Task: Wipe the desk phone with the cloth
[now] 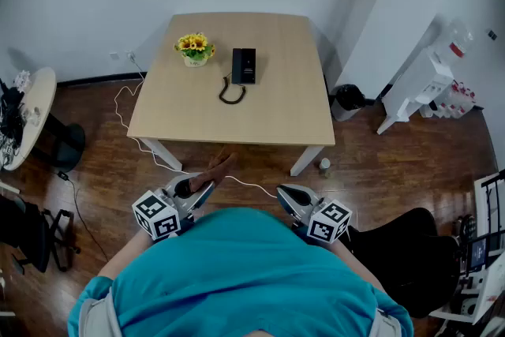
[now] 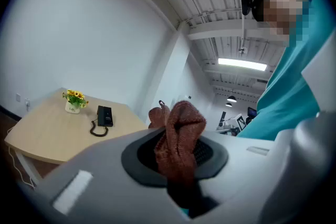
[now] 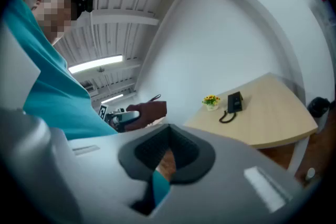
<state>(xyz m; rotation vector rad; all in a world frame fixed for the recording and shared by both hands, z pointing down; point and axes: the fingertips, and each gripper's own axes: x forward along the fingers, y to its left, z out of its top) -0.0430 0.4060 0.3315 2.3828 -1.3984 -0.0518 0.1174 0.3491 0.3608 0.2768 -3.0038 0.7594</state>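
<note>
The black desk phone (image 1: 244, 65) lies near the middle of the wooden table (image 1: 284, 114), its coiled cord looping toward me. I stand well back from the table, with both grippers held close to my body. My left gripper (image 1: 203, 189) is shut on a brown cloth (image 1: 220, 167) that sticks out past its tips. In the left gripper view the cloth (image 2: 177, 134) bunches up between the pads, and the phone (image 2: 105, 116) is far off. My right gripper (image 1: 282, 192) is shut with nothing in it. The right gripper view shows the phone (image 3: 234, 102) in the distance.
A pot of yellow flowers (image 1: 195, 50) stands left of the phone. A white cable (image 1: 130, 118) trails over the floor by the table's left side. A black bin (image 1: 348, 98) and a white stand (image 1: 418, 87) are at the right, a round side table (image 1: 35, 110) at the left.
</note>
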